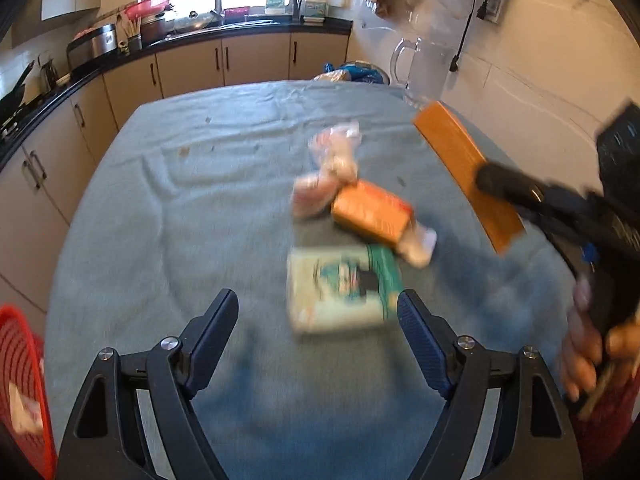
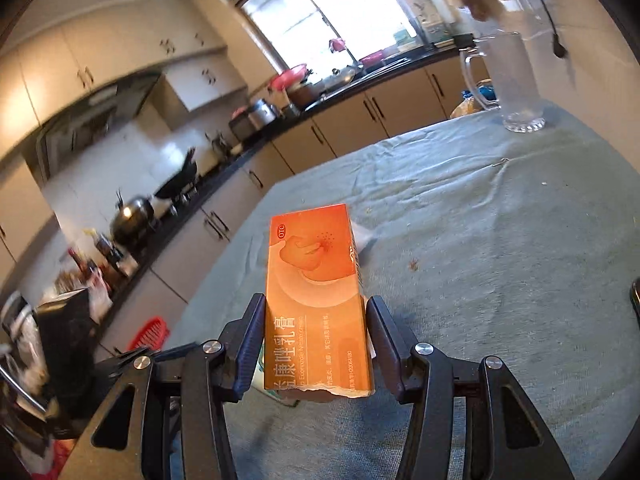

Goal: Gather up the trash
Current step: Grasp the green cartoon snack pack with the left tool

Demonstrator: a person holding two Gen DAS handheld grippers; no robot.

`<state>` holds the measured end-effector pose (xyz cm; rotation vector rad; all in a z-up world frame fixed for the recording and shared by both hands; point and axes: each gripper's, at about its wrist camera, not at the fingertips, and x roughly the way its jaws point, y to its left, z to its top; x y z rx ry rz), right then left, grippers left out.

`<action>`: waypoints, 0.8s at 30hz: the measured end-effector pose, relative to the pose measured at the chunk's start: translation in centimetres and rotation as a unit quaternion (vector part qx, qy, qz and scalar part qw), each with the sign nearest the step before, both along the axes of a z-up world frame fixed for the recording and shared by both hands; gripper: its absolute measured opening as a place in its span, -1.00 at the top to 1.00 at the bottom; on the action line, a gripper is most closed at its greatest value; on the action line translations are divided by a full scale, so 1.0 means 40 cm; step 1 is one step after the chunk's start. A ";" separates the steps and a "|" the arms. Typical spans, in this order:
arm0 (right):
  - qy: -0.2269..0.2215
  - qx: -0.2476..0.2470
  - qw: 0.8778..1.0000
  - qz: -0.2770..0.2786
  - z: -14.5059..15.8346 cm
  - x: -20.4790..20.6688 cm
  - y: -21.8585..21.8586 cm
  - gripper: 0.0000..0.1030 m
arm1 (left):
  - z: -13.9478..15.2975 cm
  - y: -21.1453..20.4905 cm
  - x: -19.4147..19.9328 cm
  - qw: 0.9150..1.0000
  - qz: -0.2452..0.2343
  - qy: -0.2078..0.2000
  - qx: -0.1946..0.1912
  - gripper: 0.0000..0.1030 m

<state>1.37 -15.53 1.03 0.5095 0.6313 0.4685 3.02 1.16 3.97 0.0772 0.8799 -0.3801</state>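
Note:
My right gripper (image 2: pixel 316 302) is shut on a long orange medicine box (image 2: pixel 316 280) and holds it above the table. The left wrist view shows that same orange box (image 1: pixel 468 172) at the right, with the right gripper (image 1: pixel 490 180) on its near end. My left gripper (image 1: pixel 318 300) is open over the table with nothing gripped. A white and green packet (image 1: pixel 340 288) lies on the cloth just beyond its fingertips. Farther on lie a smaller orange box (image 1: pixel 372 210), crumpled pinkish wrappers (image 1: pixel 332 160) and a white scrap (image 1: pixel 420 246). The view is blurred.
The table wears a blue-grey cloth (image 1: pixel 160 200). A red basket (image 1: pixel 20 380) stands off its left side, and shows as a red basket (image 2: pixel 150 332) below the table edge. A glass pitcher (image 2: pixel 512 84) stands at the far right corner. Kitchen counters run behind.

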 end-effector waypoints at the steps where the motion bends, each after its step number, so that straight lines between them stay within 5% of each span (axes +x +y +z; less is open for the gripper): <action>1: 0.001 0.007 1.000 -0.002 -0.001 -0.001 -0.007 -0.07 | 0.002 -0.005 0.025 1.000 -0.008 0.006 -0.012 -0.57; 10: 0.010 0.026 1.000 -0.004 0.001 0.001 -0.019 -0.07 | -0.035 -0.029 0.150 0.990 -0.074 0.092 -0.075 -0.56; 20: 0.011 0.030 0.999 -0.007 -0.004 0.008 -0.030 -0.07 | -0.042 -0.065 -0.069 0.976 -0.202 0.083 0.000 -0.57; 24: 0.008 0.023 1.000 -0.006 -0.002 0.006 -0.031 -0.07 | -0.047 -0.090 -0.114 0.980 -0.189 0.050 0.043 -0.57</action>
